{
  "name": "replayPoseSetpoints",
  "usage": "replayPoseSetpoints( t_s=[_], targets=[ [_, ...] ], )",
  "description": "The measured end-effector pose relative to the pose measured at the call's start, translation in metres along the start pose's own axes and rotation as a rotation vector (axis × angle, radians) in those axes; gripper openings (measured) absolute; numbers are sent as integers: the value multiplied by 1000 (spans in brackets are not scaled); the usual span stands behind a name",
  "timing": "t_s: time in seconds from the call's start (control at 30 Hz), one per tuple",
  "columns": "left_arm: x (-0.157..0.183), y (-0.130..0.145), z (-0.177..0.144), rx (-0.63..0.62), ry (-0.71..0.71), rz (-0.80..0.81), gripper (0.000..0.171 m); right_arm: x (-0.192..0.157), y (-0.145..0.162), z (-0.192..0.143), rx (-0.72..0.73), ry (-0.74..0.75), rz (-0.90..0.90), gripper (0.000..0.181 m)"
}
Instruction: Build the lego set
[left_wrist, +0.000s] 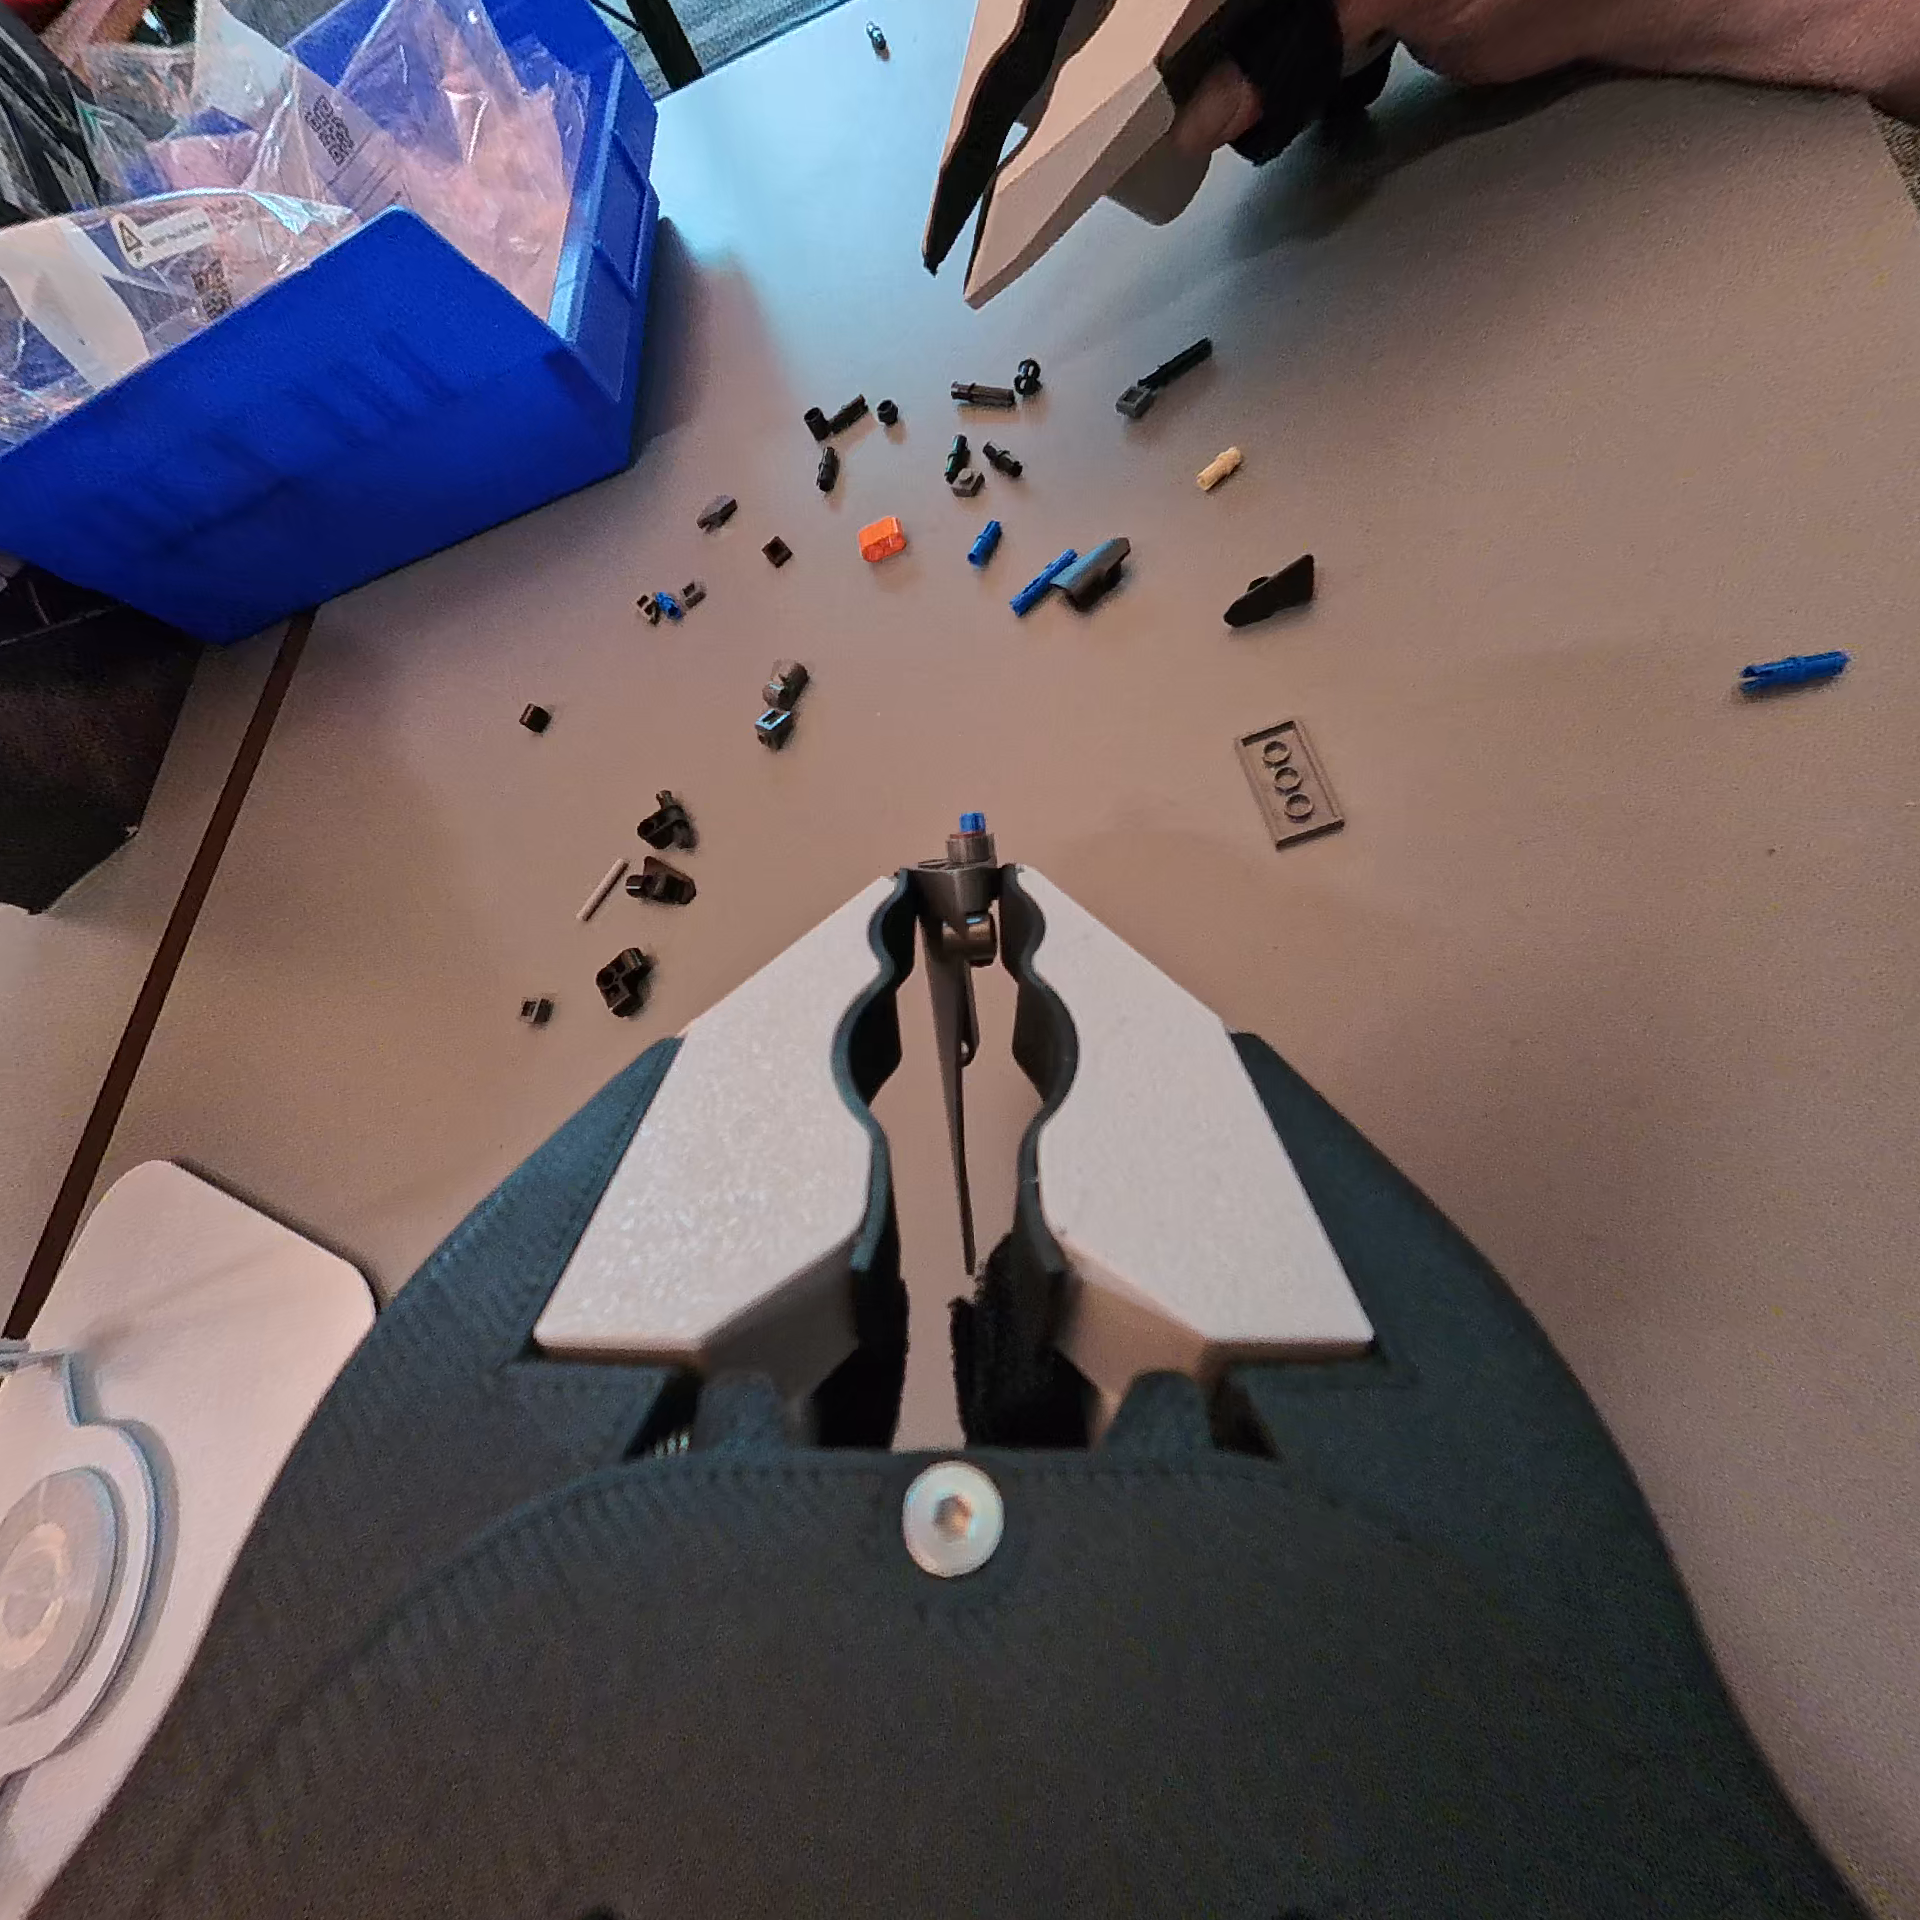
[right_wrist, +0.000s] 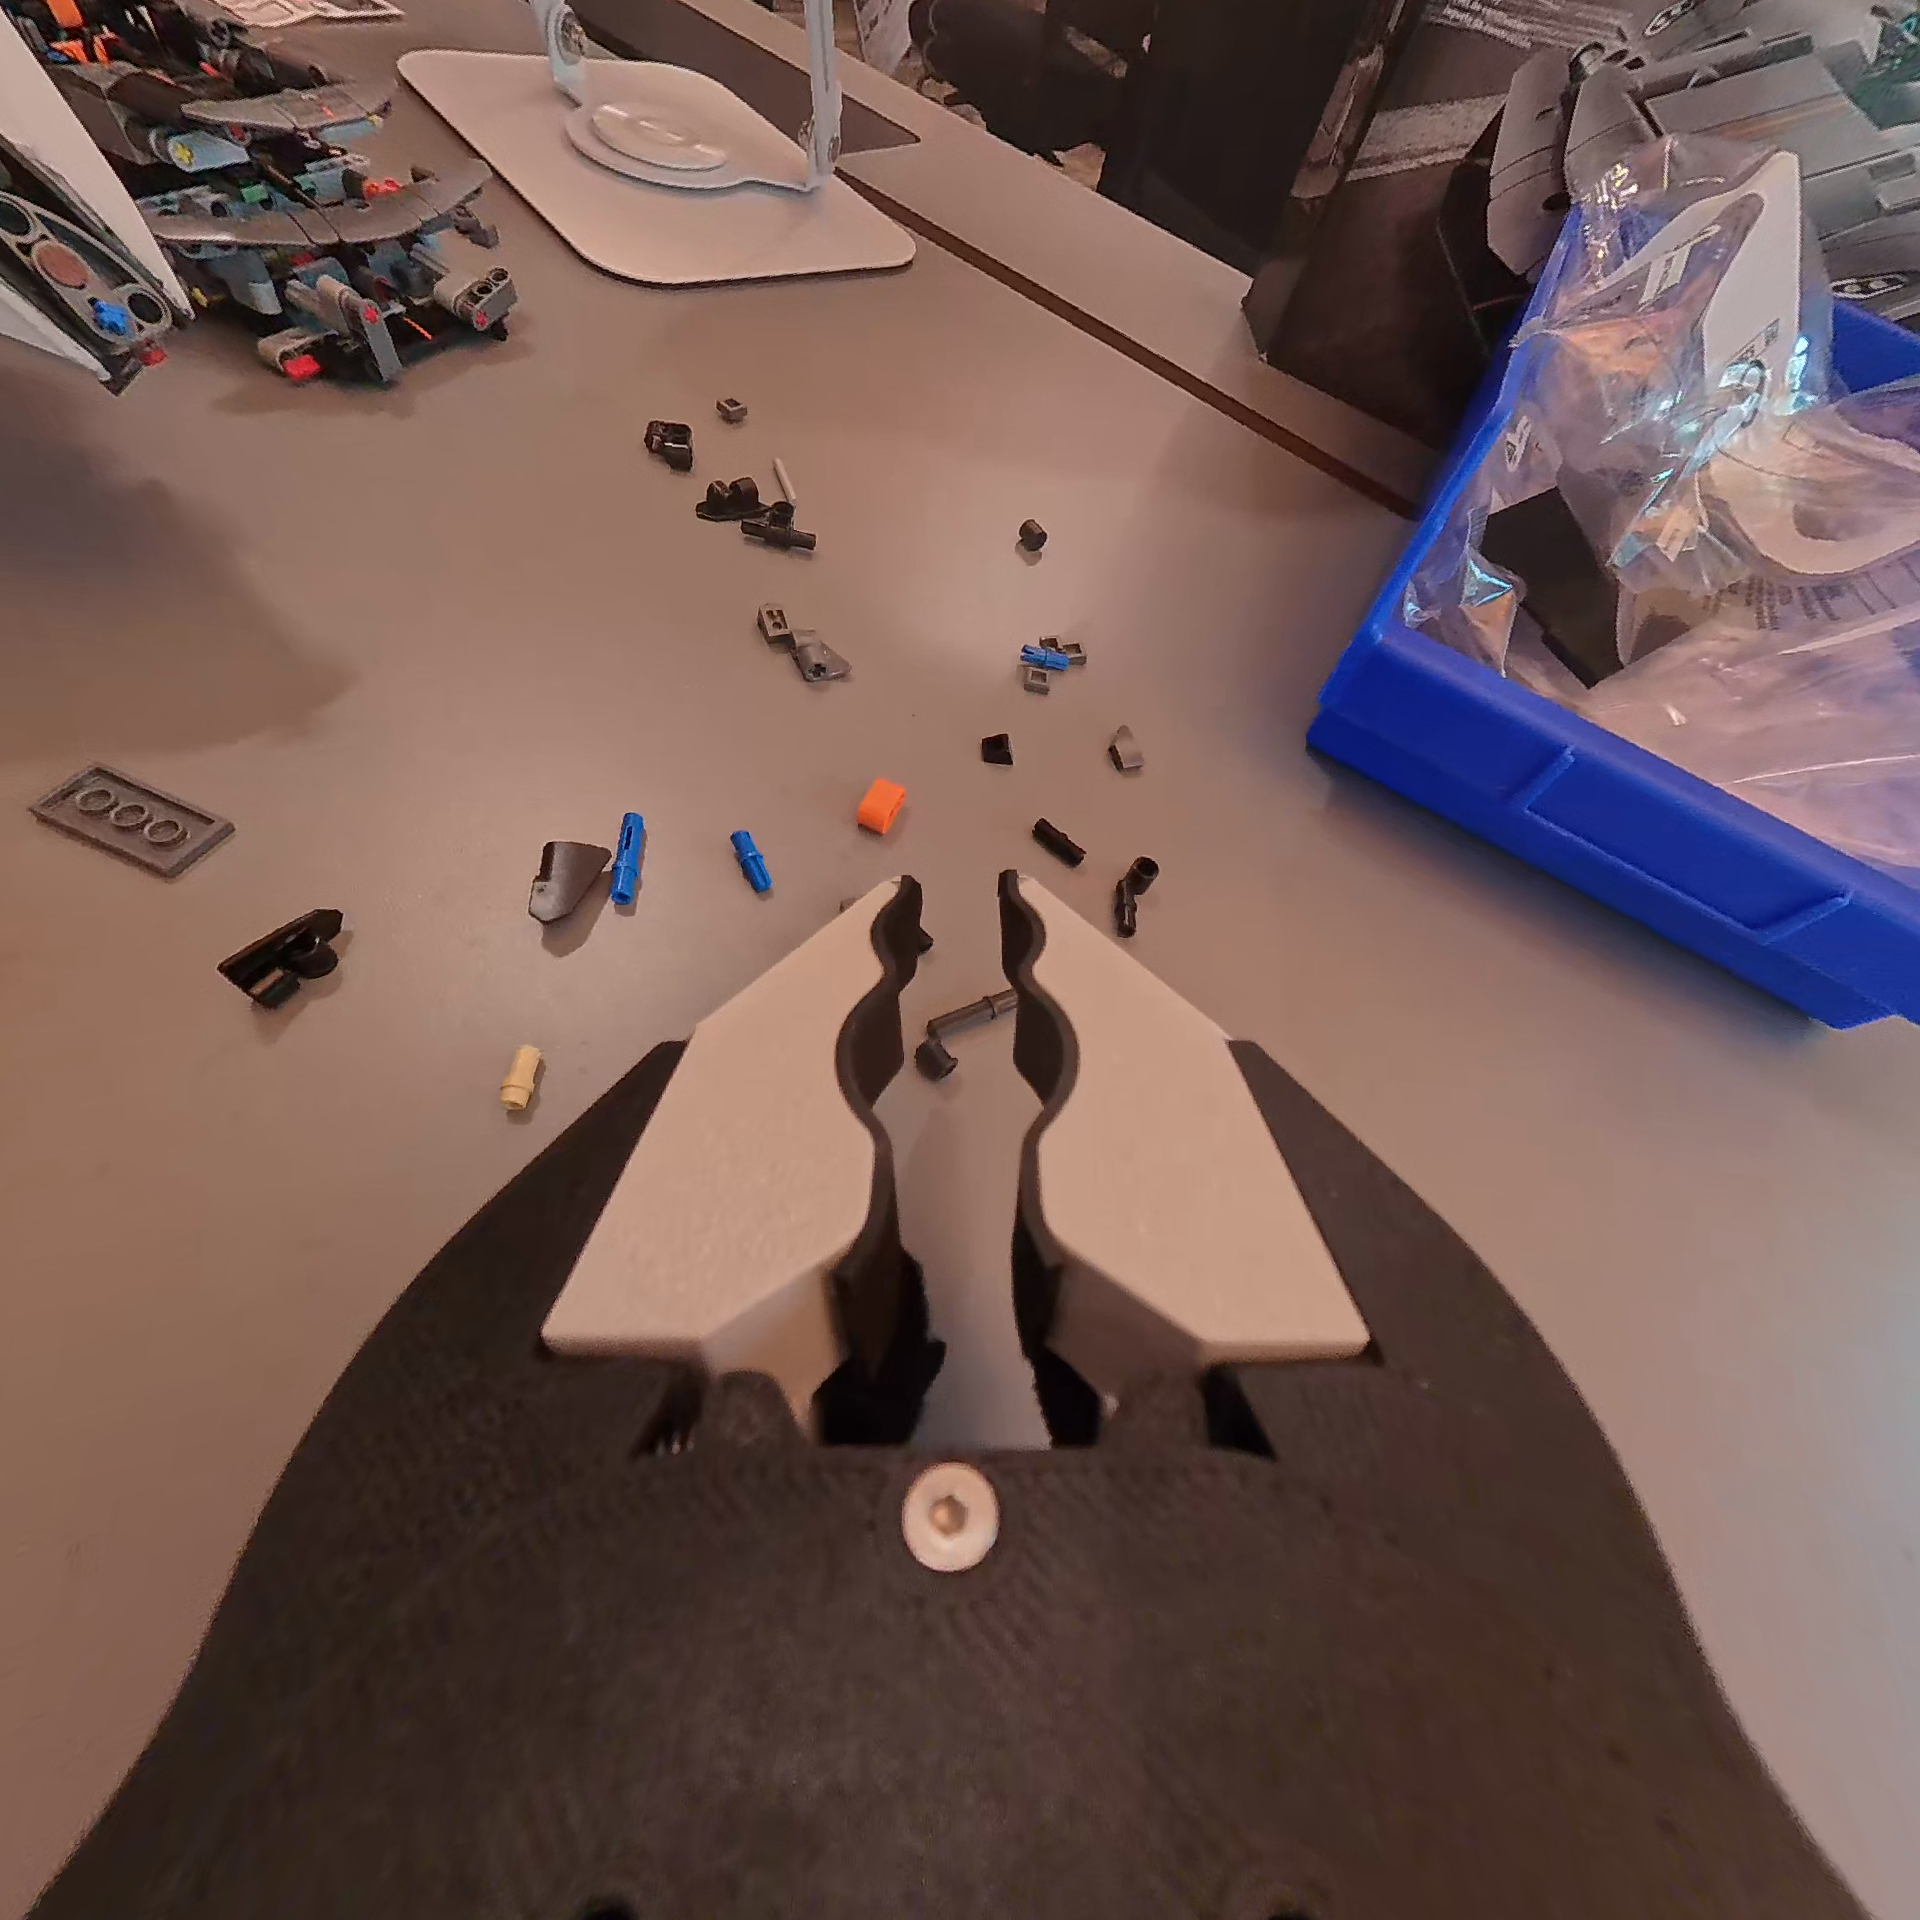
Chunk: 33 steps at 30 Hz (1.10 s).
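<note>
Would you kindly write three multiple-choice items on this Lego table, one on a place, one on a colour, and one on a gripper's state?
1. Where does the blue bin stand in the right wrist view?
A. at the right edge
B. at the lower left
C. between the fingers

2. What colour is the small curved brick just ahead of the right gripper?
A. green
B. orange
C. white

3. What is the state of the left gripper?
A. open and empty
B. shut on a grey piece with a blue pin
C. out of view

Answers: 1 A, the bin fills the right side of that view. 2 B, the brick is bright orange among dark parts. 3 B, the grey piece with a blue pin sits clamped at its fingertips.
</note>
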<state>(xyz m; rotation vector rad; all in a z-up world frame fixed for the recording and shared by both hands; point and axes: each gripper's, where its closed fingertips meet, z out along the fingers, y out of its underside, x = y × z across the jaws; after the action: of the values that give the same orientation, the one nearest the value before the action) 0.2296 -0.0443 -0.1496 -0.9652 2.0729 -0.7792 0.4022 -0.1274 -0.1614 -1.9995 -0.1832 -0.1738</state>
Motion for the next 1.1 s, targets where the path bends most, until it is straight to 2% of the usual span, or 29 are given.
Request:
replayPoseSetpoints(
  t_s=[0.63, 0.77, 1.1],
  targets=[
    [8, 2, 0, -34, 28, 30, 13, 14, -1, -3, 21, 50, 40, 16],
    [8, 2, 1, -35, 28, 32, 13, 16, 3, 5, -37, 1, 72, 15],
    [6, 5, 2, -40, 27, 27, 13, 27, 11, 52, -260, -216, -179, 16]
  ],
)
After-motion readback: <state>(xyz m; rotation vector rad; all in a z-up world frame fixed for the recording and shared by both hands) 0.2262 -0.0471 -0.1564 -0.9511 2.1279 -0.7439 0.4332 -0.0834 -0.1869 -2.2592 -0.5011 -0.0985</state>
